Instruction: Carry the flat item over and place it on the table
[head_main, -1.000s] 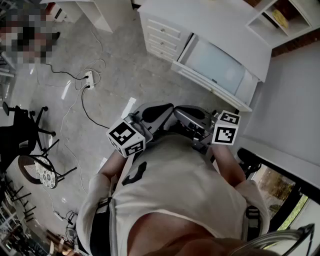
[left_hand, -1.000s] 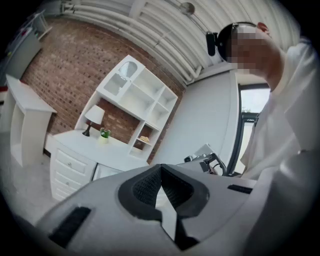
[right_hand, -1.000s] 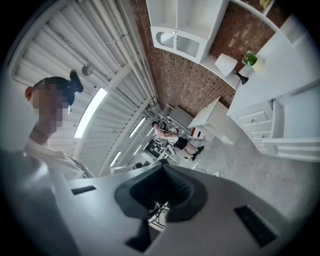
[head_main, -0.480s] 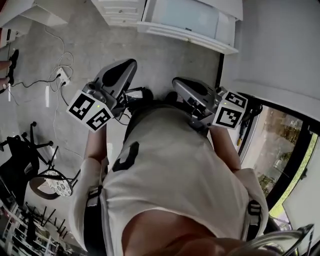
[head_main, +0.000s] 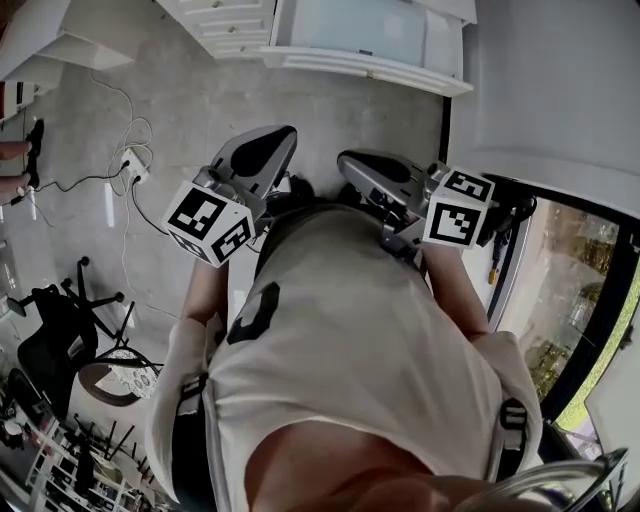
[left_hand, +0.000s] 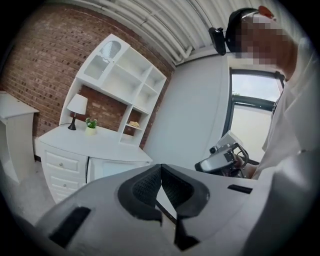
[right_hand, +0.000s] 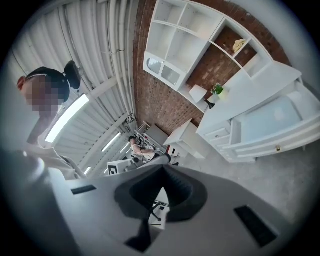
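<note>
I see no flat item in any view. My left gripper (head_main: 283, 137) is held at chest height in front of the person's white shirt, jaws shut with nothing between them (left_hand: 160, 168). My right gripper (head_main: 347, 160) hangs close beside it, also shut and empty (right_hand: 163, 169). Both point out over the grey floor toward a white desk (head_main: 360, 40). In the left gripper view the right gripper (left_hand: 225, 157) shows at the right, near a hand.
The white desk (left_hand: 95, 145) carries a shelf unit (left_hand: 125, 80), a small lamp (left_hand: 76, 107) and a potted plant (left_hand: 90, 125) against a brick wall. A power strip with cables (head_main: 130, 165) lies on the floor at left. A black chair (head_main: 60, 330) stands lower left, a glass door (head_main: 580, 300) at right.
The head view has swung, so the white desk now sits at the top edge. The two grippers stand a little farther apart, the left one shifted left. Both stay shut.
</note>
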